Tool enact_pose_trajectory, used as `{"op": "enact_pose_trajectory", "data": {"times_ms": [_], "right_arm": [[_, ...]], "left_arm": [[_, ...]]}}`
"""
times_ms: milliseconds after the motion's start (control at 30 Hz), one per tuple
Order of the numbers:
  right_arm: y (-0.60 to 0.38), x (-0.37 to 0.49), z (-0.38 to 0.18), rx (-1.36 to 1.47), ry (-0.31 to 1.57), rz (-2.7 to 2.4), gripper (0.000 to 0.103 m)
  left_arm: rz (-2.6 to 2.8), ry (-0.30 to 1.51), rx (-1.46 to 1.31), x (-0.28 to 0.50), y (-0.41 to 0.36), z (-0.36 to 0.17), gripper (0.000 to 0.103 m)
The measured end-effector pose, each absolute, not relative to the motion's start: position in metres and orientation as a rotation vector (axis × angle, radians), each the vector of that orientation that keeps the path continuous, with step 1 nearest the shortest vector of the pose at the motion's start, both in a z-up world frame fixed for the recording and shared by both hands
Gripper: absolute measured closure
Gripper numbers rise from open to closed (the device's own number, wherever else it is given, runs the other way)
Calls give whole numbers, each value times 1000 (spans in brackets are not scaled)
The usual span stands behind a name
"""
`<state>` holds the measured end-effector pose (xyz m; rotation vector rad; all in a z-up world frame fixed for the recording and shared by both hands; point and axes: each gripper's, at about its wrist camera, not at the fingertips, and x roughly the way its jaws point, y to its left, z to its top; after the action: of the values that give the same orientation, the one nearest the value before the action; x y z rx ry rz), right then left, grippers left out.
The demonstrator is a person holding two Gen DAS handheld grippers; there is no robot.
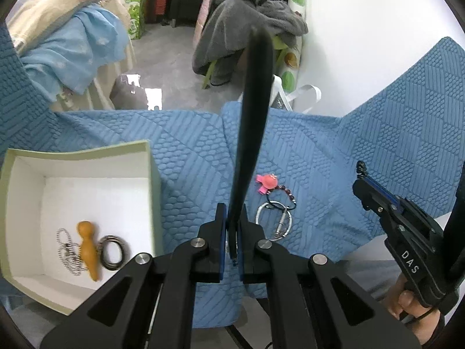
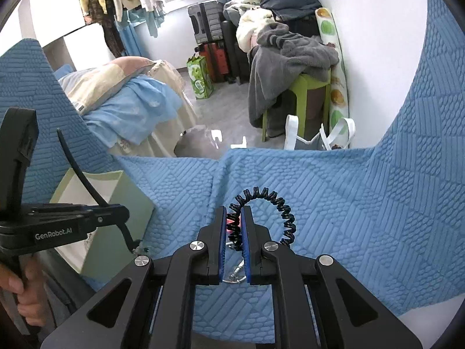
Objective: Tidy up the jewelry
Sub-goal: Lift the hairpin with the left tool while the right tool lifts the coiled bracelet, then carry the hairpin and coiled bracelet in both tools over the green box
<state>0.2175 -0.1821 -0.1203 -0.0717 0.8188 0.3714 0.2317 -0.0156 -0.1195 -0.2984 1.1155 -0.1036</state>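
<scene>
- Now, left wrist view: left gripper (image 1: 232, 232) clamps a black band (image 1: 255, 101), long axis running up and away from the jaws; box (image 1: 87, 151) sits left, nearer this hand; pink charm (image 1: 267, 181) and ring (image 1: 273, 221) lie just right
- Right wrist view: right gripper (image 2: 233, 232) pinches a coil tie (image 2: 279, 203) looping up and right; box (image 2: 116, 192) lies far left

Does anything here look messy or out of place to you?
Mostly the blue cloth: it lies rumpled, with a raised fold down its middle. A pink charm and silver ring lie loose on it, outside the white box that already holds other pieces.
</scene>
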Motion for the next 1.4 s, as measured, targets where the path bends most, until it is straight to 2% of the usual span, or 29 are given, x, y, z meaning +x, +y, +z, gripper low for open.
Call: {"op": "enact_pose_trajectory", "data": {"times_ms": [867,1400], "right_arm": [[-56,195,-90,-109,693,557,95],[23,184,-137,-217,807,658,95]], "left_arm": [[71,1000,-274,192,82,-80,97],[169,1074,-297,169,149,-116,97]]}}
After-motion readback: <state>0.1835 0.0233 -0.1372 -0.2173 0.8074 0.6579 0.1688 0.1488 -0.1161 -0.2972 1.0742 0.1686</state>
